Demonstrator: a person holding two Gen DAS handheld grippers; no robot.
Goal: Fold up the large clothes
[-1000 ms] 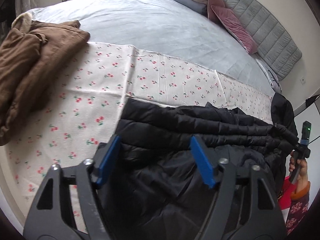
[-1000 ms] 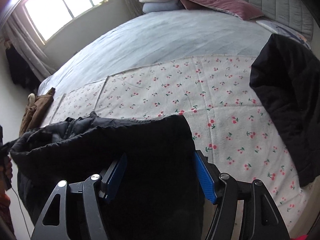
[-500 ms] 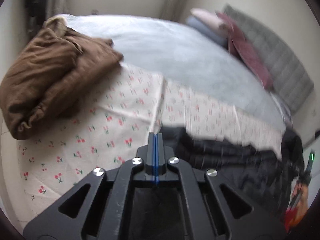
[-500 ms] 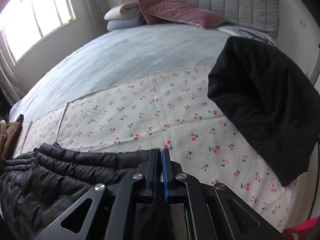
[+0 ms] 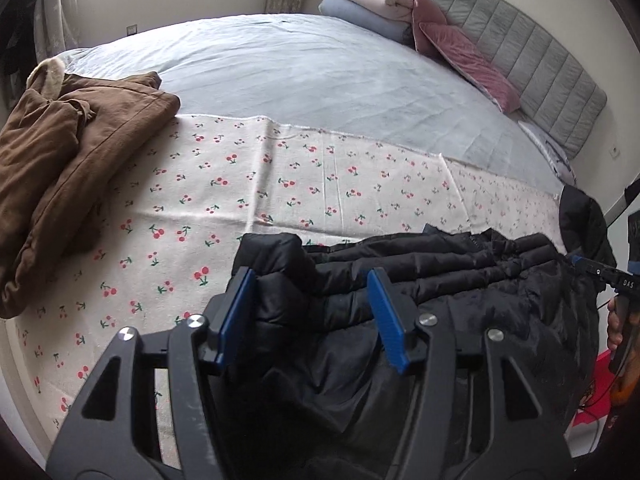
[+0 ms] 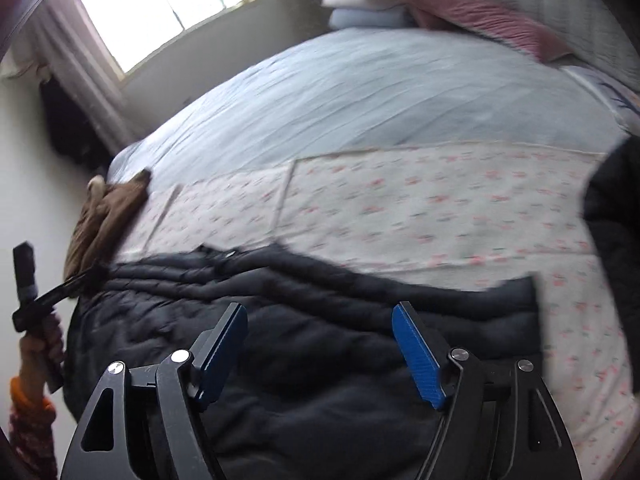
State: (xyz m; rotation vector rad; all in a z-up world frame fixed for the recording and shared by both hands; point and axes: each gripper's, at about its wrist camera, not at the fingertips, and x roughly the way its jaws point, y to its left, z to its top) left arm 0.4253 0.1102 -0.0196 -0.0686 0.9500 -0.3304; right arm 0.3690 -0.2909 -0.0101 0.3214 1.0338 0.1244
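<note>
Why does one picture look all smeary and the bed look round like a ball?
Right wrist view: motion blur smears the cherry-print sheet, and the window glares white. Left wrist view: sharp, with crisp cherries. Both views: the fisheye lens bends the bed round.

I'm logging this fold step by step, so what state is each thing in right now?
left gripper: open, fingers either side of a puffy fold.
right gripper: open, over the jacket.
black puffer jacket: lying along the near bed edge, rumpled, released.
brown coat: folded, lying on the bed's far left.
cherry-print sheet: spread flat.
second black garment: lying at the right edge, partly out of frame.
pillows: stacked by the headboard.
</note>
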